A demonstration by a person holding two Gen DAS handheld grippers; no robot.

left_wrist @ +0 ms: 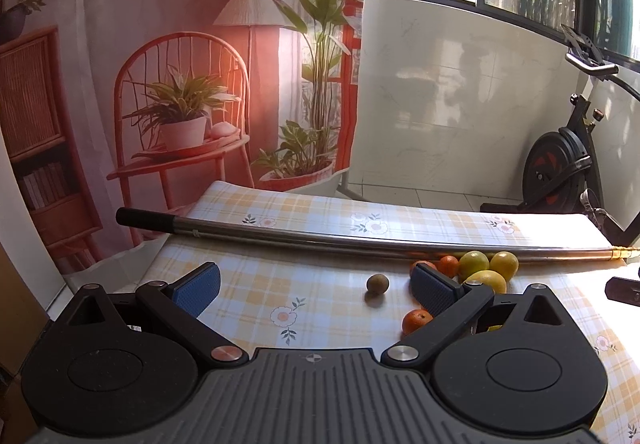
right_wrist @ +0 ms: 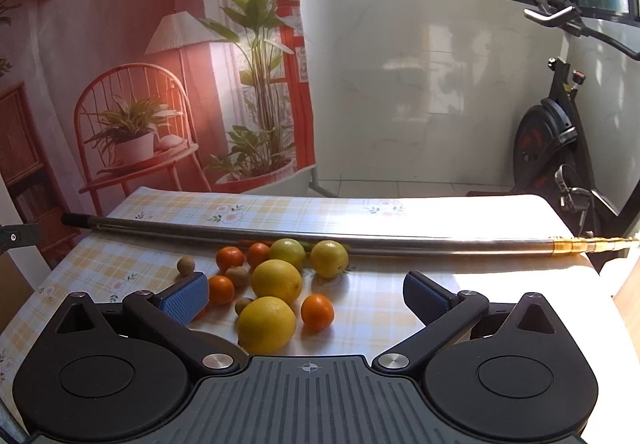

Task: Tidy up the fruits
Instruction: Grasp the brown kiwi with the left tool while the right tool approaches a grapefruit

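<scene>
Hovering over round, glossy citrus on checked oilcloth.
Spreading ribbed blue jaws wide, both grippers [left_wrist: 316,290] [right_wrist: 306,296] gripping nothing; lemons [right_wrist: 276,280], tangerines [right_wrist: 317,311] clustering before a steel pole [right_wrist: 360,240].

Left wrist view: sits low behind the left gripper [left_wrist: 316,290], faces across the table [left_wrist: 320,220] toward the backdrop [left_wrist: 160,44] and window; fruits lie off to its right.
Right wrist view: sits low behind the right gripper [right_wrist: 306,298], same heading, close to the fruits, which lie ahead and left.
Shared: pole [left_wrist: 360,240] [right_wrist: 280,234], lemons [left_wrist: 474,264] [right_wrist: 276,280], exercise bike [left_wrist: 560,168] [right_wrist: 548,140], backdrop.
</scene>
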